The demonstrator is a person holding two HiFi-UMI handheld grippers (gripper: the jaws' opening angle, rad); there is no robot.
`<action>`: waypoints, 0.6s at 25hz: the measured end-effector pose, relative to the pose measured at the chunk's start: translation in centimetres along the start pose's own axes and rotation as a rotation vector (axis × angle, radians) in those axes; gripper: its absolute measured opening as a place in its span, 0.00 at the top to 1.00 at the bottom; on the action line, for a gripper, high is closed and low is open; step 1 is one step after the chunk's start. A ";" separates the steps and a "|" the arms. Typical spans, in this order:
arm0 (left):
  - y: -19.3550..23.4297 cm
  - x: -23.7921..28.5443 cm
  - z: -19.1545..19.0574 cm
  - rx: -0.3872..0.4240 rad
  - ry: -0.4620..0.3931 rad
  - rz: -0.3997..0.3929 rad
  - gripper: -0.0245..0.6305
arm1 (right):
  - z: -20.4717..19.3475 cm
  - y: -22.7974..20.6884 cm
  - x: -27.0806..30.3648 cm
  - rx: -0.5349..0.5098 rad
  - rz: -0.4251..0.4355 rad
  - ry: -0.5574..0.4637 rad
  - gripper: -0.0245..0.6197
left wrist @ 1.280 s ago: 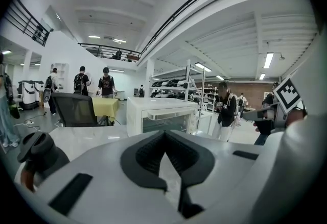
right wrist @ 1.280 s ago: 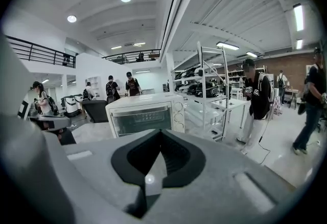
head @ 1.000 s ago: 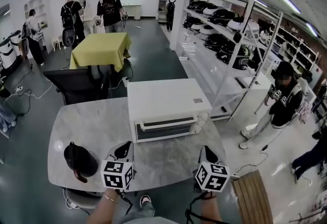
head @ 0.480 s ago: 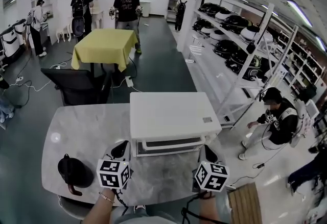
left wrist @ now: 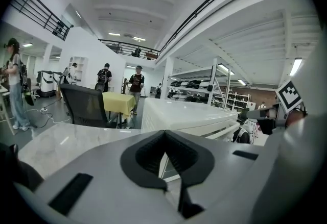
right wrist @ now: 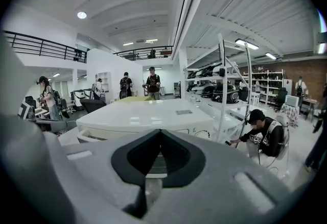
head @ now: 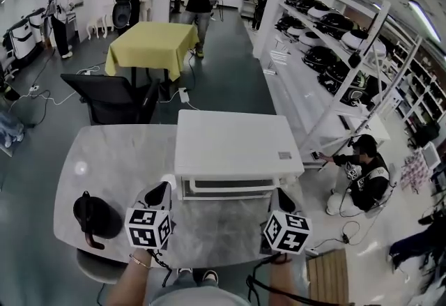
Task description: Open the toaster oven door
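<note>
A white toaster oven [head: 230, 148] stands on the grey marble table [head: 118, 165], its door closed and the long handle [head: 226, 185] facing me. My left gripper [head: 161, 194] hovers just off the front left corner of the oven, jaws together and holding nothing. My right gripper [head: 281, 199] sits off the front right corner, also shut and empty. The left gripper view shows the oven [left wrist: 189, 116] beyond the meeting tips of the left gripper [left wrist: 164, 133]. The right gripper view looks over the right gripper [right wrist: 160, 132] onto the oven top [right wrist: 148, 116]; there the door is hidden.
A black kettle [head: 93, 217] stands on the table's front left. Behind the table are a black office chair [head: 111, 99] and a yellow-covered table [head: 150, 43]. A person [head: 359, 176] crouches by the shelving [head: 348, 40] at right. A wooden stool [head: 331, 277] is at lower right.
The head view has tipped further over the oven, so its front now shows as a thin strip. Both grippers stay shut in front of it, nearly unmoved. The person at right has crouched down.
</note>
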State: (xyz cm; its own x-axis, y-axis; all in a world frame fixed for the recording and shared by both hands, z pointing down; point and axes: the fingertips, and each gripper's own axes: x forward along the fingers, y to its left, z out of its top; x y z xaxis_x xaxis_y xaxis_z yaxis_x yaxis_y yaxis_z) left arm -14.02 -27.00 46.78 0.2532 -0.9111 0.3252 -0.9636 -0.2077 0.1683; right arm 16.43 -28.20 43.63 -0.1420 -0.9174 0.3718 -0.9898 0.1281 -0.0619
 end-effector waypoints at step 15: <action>-0.6 0.6 -1.8 -0.014 0.030 0.013 0.96 | -0.8 -1.4 1.0 0.004 0.021 0.025 0.91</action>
State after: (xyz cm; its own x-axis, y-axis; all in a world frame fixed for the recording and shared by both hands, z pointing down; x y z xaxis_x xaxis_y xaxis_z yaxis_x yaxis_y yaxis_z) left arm -13.07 -26.80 48.57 0.2437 -0.9024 0.3554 -0.9655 -0.1910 0.1770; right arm 17.66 -29.00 44.88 -0.1630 -0.9049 0.3933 -0.9866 0.1457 -0.0738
